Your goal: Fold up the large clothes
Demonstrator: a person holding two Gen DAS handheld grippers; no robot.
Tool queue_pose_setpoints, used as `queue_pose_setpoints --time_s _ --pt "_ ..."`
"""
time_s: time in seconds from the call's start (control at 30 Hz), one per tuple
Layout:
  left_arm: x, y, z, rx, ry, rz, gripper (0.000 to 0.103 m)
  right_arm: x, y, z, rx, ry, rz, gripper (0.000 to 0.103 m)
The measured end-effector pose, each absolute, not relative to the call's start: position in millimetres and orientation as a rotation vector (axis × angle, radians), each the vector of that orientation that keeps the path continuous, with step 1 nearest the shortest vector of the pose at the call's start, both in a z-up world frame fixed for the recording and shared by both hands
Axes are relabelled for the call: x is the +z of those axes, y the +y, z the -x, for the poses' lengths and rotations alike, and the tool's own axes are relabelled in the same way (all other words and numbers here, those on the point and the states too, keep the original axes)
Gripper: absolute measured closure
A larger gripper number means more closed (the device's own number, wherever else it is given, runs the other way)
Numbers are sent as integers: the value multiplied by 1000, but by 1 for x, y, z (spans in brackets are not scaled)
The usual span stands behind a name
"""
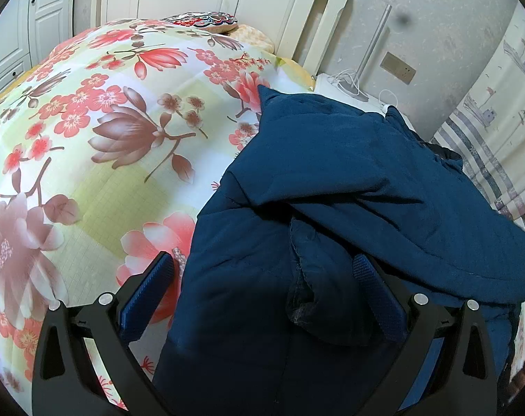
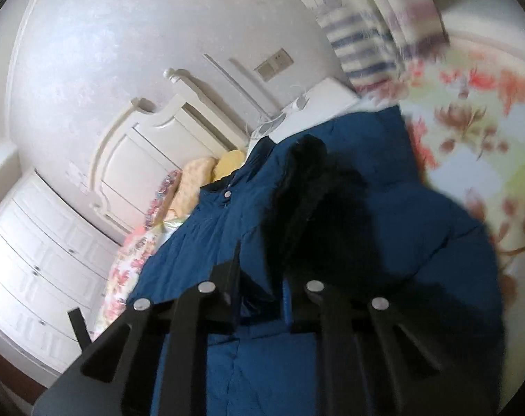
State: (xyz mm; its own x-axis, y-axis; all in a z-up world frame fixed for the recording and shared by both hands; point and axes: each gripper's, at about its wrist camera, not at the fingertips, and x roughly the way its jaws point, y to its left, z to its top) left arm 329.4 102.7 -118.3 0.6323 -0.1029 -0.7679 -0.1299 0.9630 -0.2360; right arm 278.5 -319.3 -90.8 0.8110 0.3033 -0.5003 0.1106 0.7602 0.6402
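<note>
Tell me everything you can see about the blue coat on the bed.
The blue coat is a dark teal, puffy, quilted garment lying rumpled on the floral bedspread, one panel folded over another. The right wrist view shows a metal snap and black furry trim. The left gripper stands open astride a stitched hem; the right gripper is shut on its fabric.

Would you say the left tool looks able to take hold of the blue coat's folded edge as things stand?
Probably yes. The left tool stands open with the blue coat bunched between its fingers, and nothing lies over that folded edge on the flowered quilt.
</note>
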Motion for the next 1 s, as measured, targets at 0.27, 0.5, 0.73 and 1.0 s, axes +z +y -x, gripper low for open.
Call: queue_pose_setpoints --time_s 0.27,0.5,0.73,1.0 --pt "-118 104 -329 13 887 288 4 -119 -316 -277 31 853 -666 62" --pt "-119 104 -330 17 889 281 4 -39 -281 -264 -106 631 -289 49" --pt "-119 102 -331 28 898 260 4 -89 -229 -331 -112 856 22 41" --pt "-50 108 -293 98 638 311 4 -108 -227 -332 -114 820 12 37"
